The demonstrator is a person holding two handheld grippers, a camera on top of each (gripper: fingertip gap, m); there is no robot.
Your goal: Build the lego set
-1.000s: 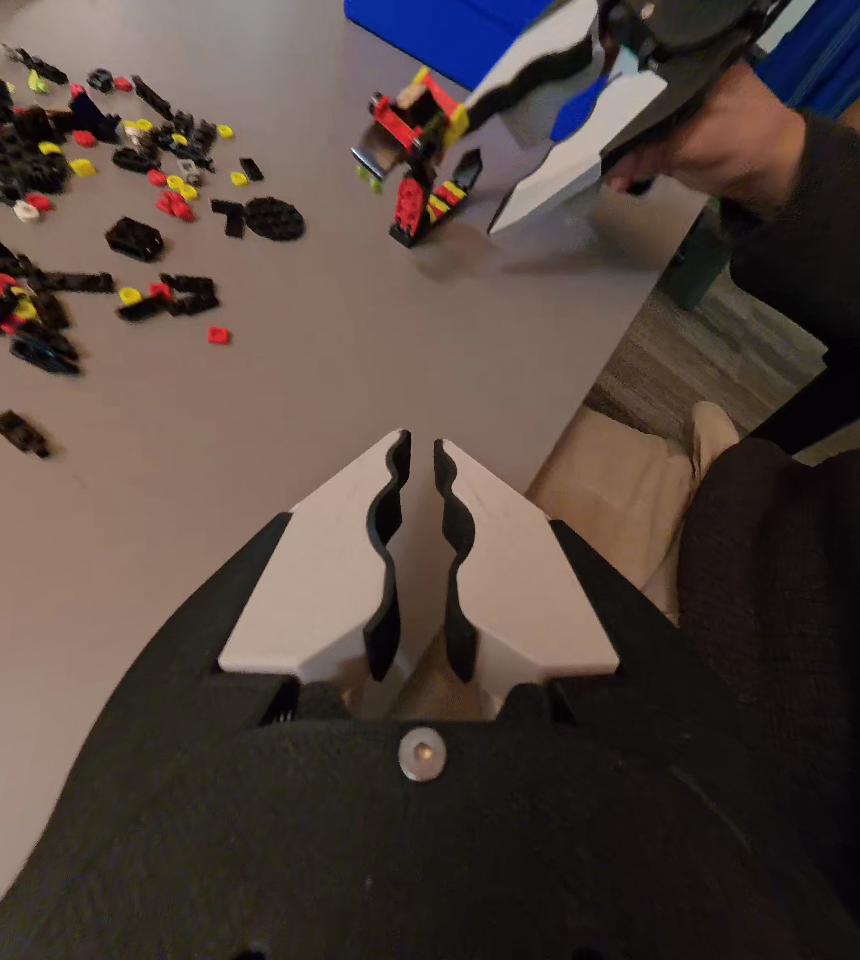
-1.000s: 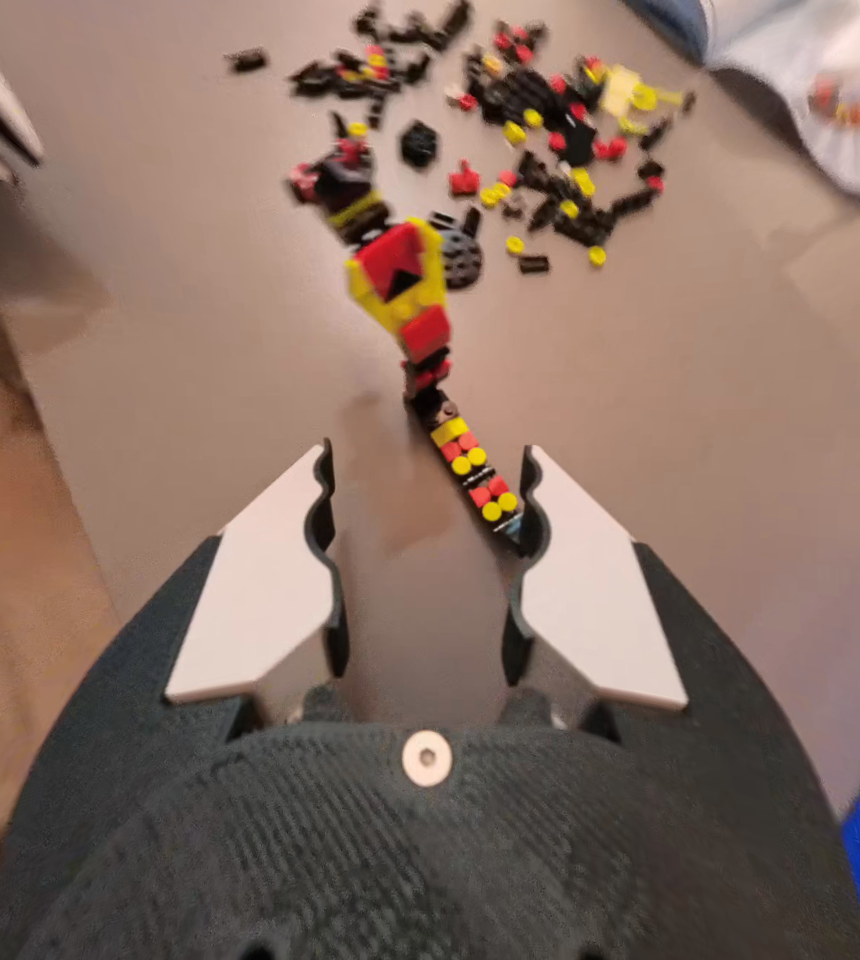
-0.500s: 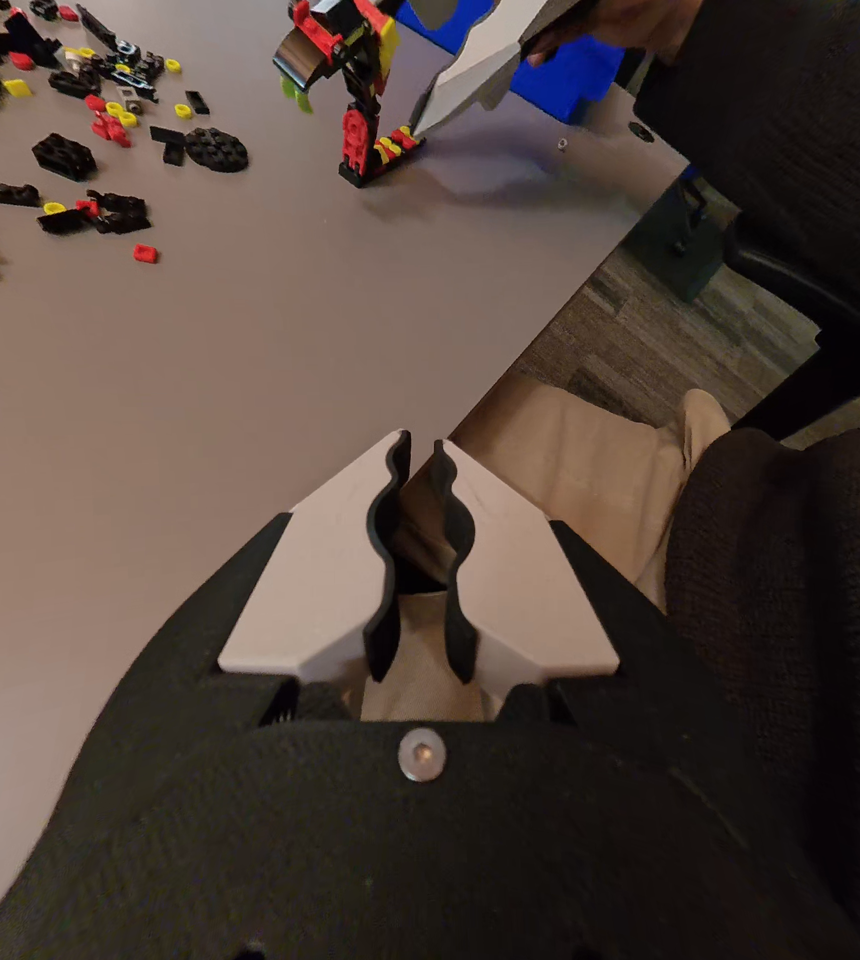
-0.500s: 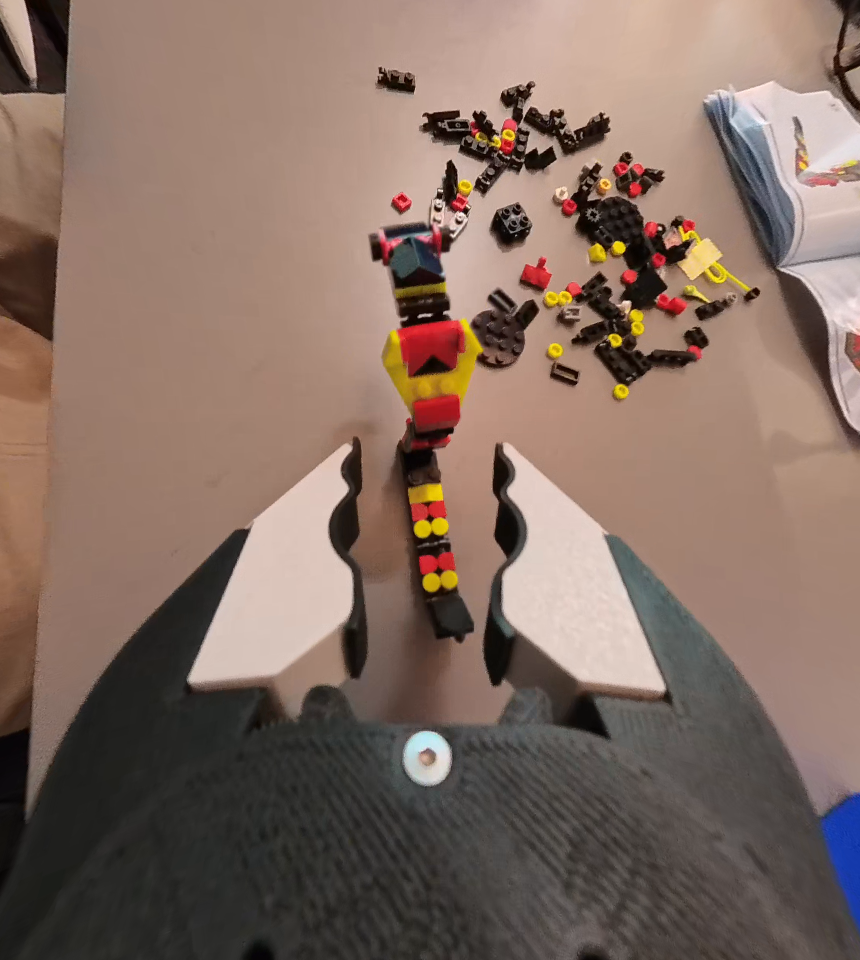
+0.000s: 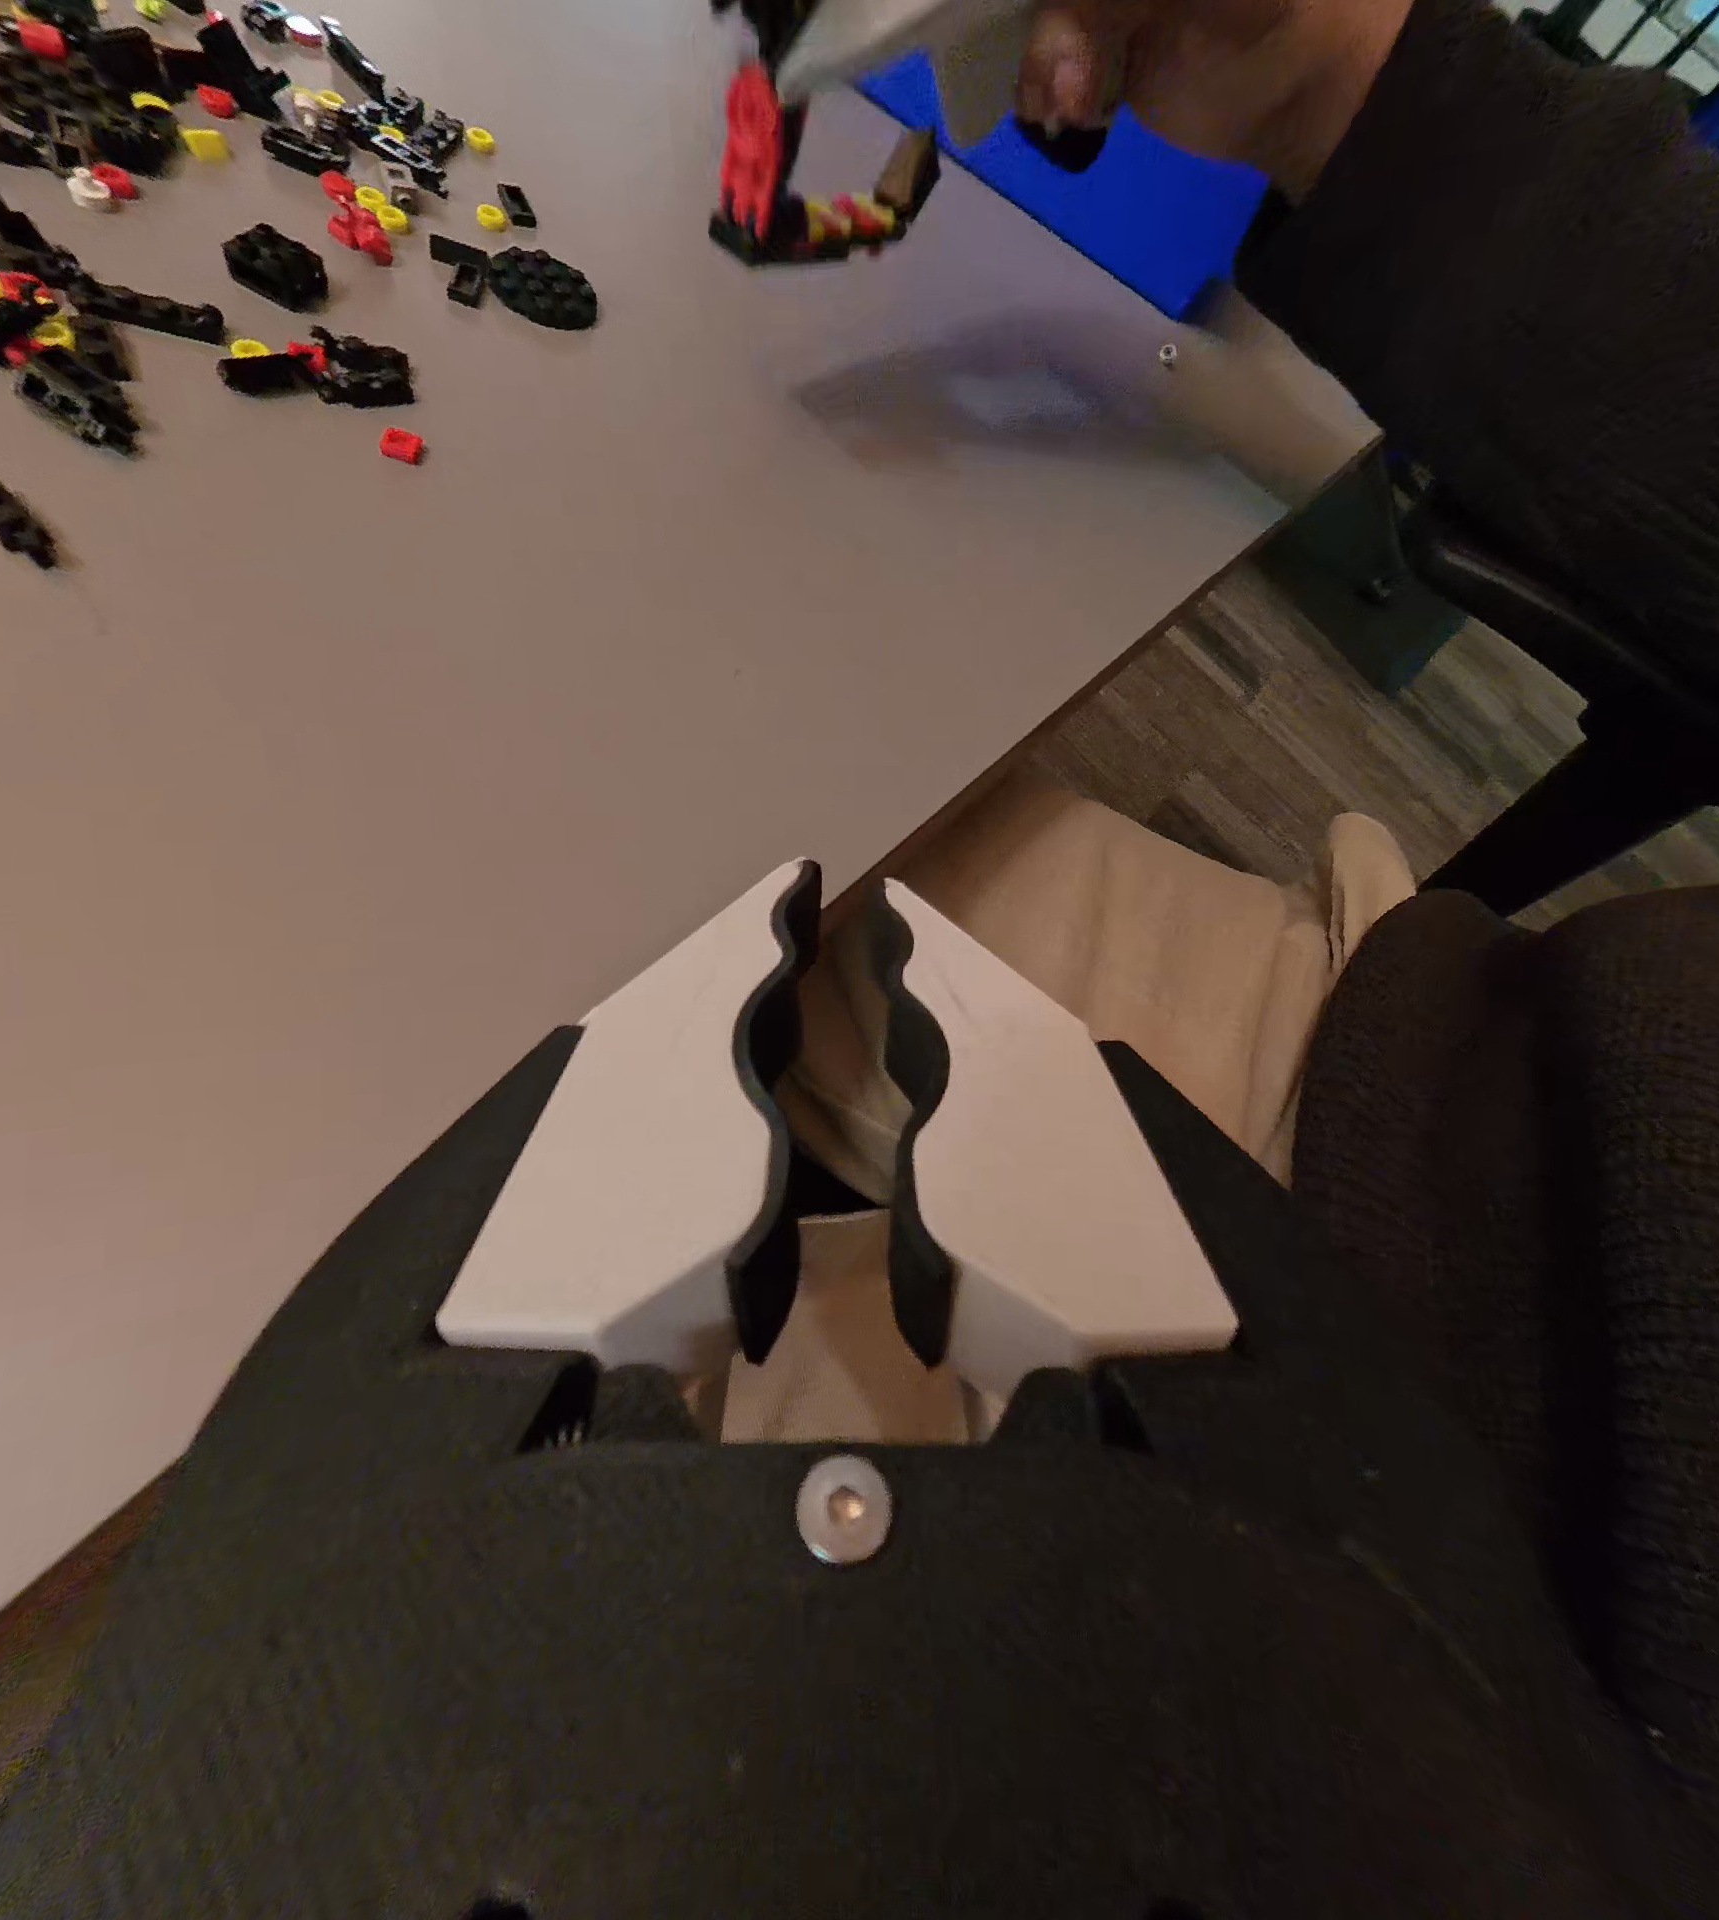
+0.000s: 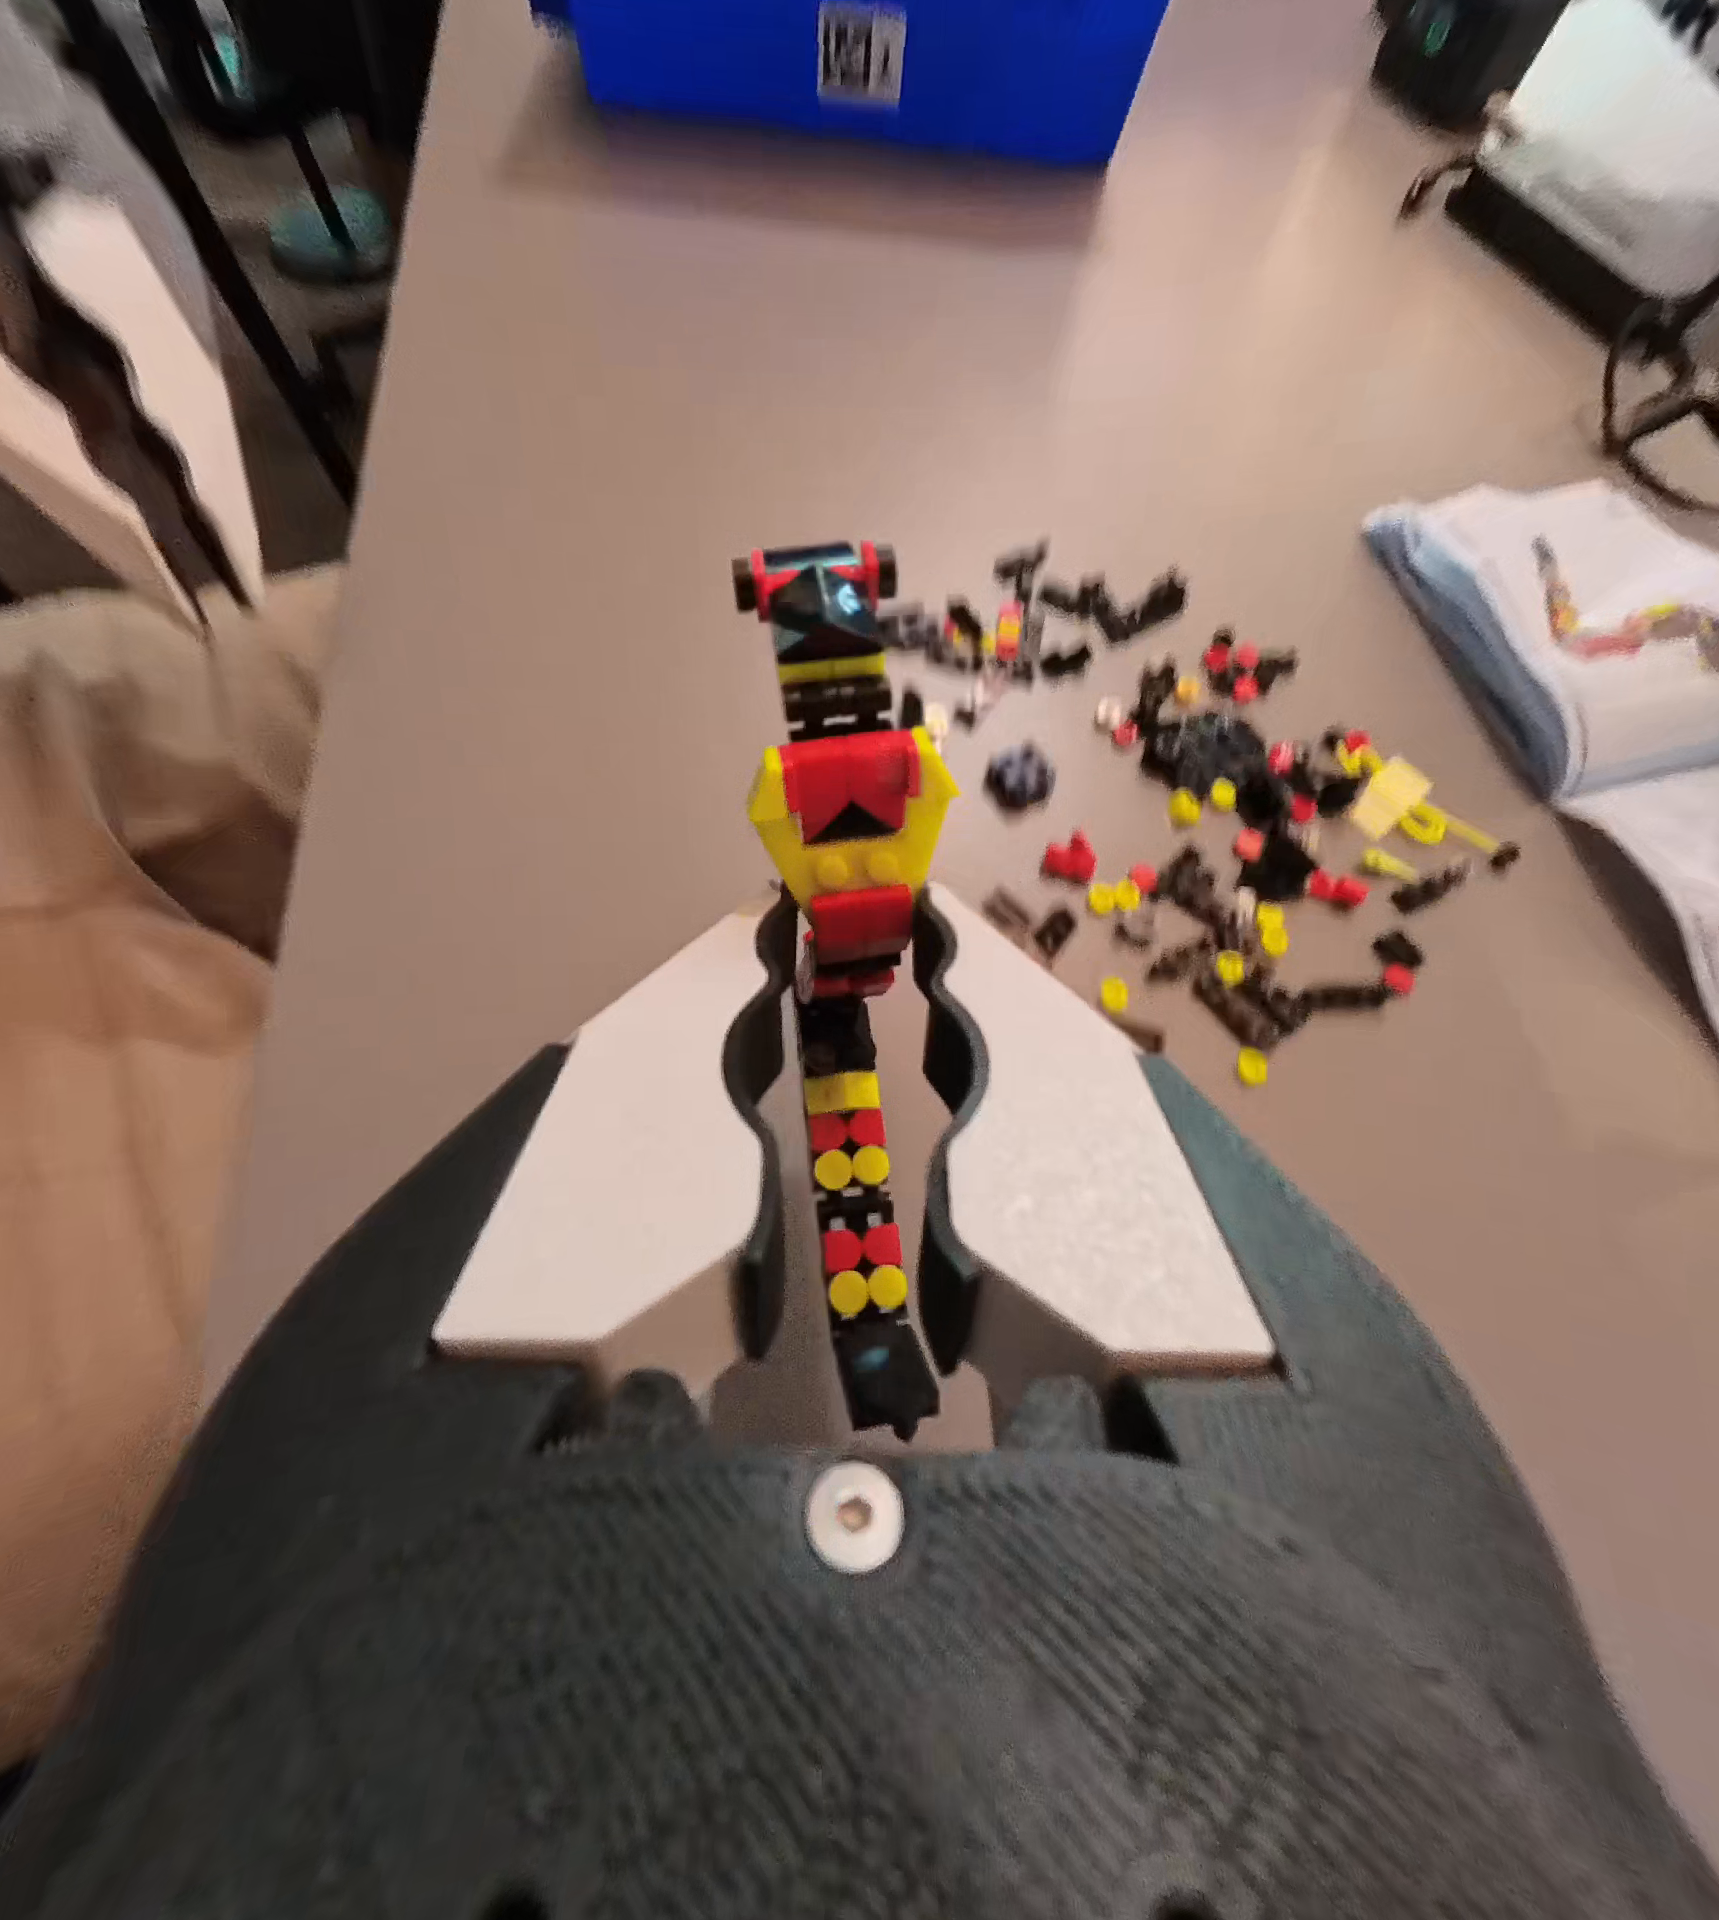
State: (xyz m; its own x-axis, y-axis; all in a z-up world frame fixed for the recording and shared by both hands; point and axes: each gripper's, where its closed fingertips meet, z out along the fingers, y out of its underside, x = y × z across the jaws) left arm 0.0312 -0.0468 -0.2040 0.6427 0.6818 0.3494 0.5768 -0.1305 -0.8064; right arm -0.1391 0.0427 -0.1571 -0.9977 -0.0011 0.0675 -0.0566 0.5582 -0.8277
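Grey table (image 6: 626,436): loose lego pieces (image 6: 1229,862), booklet (image 6: 1613,644), blue bin (image 6: 865,62).

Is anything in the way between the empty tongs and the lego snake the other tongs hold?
Nothing visible. Only bare table lies between the left tongs and the lego snake, gripped by the right tongs. The loose pieces sit off to one side.

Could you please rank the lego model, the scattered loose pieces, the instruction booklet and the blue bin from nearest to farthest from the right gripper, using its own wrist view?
1. Lego model: between the right gripper's fingers.
2. Loose pieces: ahead, to the right.
3. Instruction booklet: far right, beyond the pieces.
4. Blue bin: at the table's far end.
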